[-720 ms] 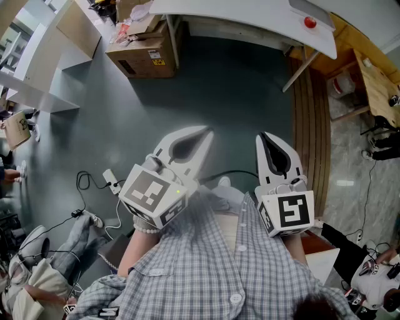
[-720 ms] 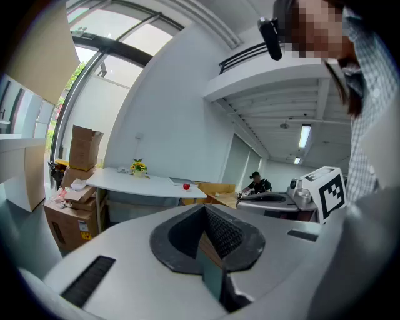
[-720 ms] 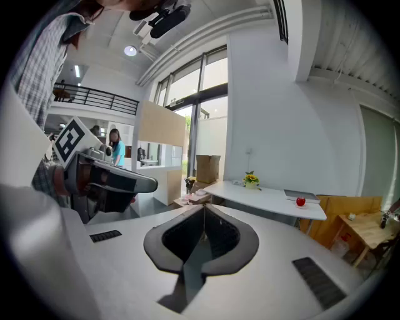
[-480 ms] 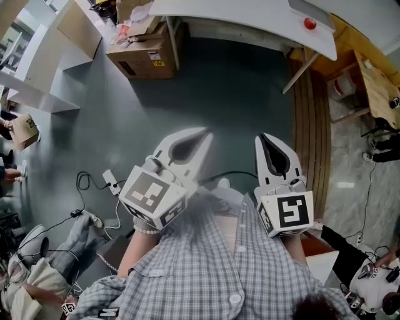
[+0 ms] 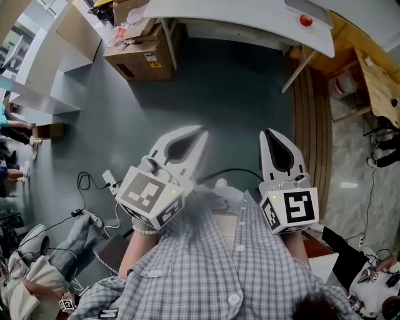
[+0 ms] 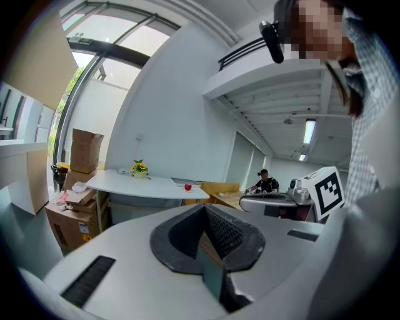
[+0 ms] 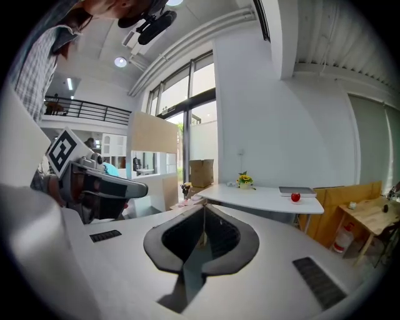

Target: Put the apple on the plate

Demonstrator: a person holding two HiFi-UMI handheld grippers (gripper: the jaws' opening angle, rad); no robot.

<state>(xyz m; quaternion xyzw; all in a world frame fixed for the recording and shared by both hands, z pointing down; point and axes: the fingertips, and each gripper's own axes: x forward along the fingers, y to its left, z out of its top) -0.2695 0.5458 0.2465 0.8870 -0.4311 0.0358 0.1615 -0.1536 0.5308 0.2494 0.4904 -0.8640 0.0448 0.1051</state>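
A small red apple (image 5: 305, 20) lies on the far white table (image 5: 250, 15), beside a flat grey tray-like thing (image 5: 307, 7). Both gripper views catch the apple (image 6: 187, 186) (image 7: 295, 197) far off. I cannot make out a plate. My left gripper (image 5: 199, 132) and right gripper (image 5: 270, 135) hang side by side over the grey floor, close to the person's checked shirt and well short of the table. Each has its jaws pressed together with nothing between them, as seen along the left gripper (image 6: 204, 211) and the right gripper (image 7: 204, 214).
Cardboard boxes (image 5: 140, 53) sit by the table's left leg. A yellow flower pot (image 7: 244, 180) stands on the table. Cables and a power strip (image 5: 107, 181) lie on the floor at the left. A wooden table (image 5: 378, 81) is at the right. People move at the left edge.
Both grippers shifted only slightly, the right one a little right and down. At the left edge a person carrying a cardboard box has moved.
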